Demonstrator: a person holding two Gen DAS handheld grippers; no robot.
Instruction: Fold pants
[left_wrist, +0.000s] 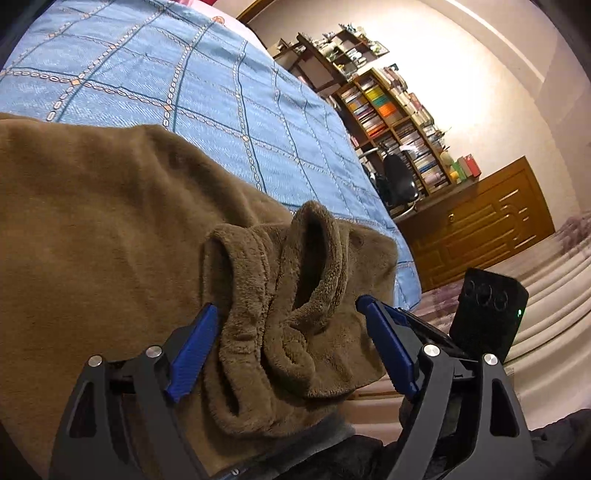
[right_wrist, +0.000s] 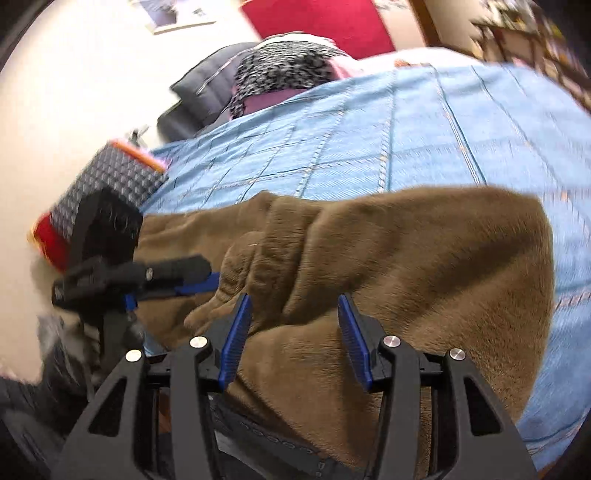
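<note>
Brown fleece pants lie spread on a blue checked bedspread. Their bunched cuffs sit at the bed's near edge. My left gripper is open, its blue fingers on either side of the cuffs. In the right wrist view the pants fill the middle. My right gripper is open, its fingers low over a raised fold of the fabric. The left gripper shows at the left, at the pants' edge. The right gripper's body shows at the right of the left wrist view.
A bookshelf, an office chair and a wooden cabinet stand beyond the bed. Pillows and dark clothes lie at the head of the bed. A patterned box sits at the bed's left edge.
</note>
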